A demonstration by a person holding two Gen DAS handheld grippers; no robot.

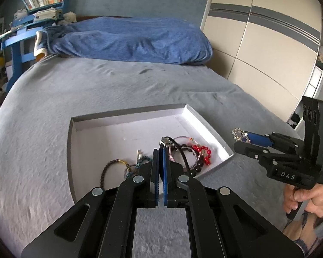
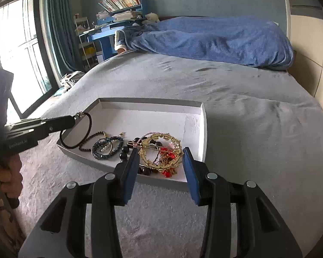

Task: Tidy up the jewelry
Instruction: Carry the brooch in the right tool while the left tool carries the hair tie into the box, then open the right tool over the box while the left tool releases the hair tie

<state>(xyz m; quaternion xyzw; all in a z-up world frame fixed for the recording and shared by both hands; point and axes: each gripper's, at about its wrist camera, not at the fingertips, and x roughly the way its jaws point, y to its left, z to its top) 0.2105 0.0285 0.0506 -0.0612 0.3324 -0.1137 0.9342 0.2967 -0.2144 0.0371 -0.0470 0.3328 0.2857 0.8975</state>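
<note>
A shallow white tray (image 1: 129,108) (image 2: 150,101) lies on the grey bed. My left gripper (image 1: 160,148) (image 2: 74,118) is shut on a black hair tie (image 1: 184,157) (image 2: 85,133) by its metal charm, and the loop hangs over the tray's near left corner. My right gripper (image 2: 161,151) (image 1: 239,138) is shut on a round gold ornament (image 2: 148,161) (image 1: 239,133), held above the tray's near right corner. In the tray lie a dark bead bracelet (image 1: 106,168) (image 2: 90,140), a blue beaded bracelet (image 2: 106,148), black beads (image 2: 125,150) and red beads (image 1: 202,151).
A blue blanket (image 1: 129,38) (image 2: 215,36) is heaped at the head of the bed. A blue desk with books (image 1: 32,15) stands at the far left, a cream wardrobe (image 1: 258,43) along the right, and a bright window (image 2: 17,49) on the left. A person's hand (image 1: 301,197) grips the right handle.
</note>
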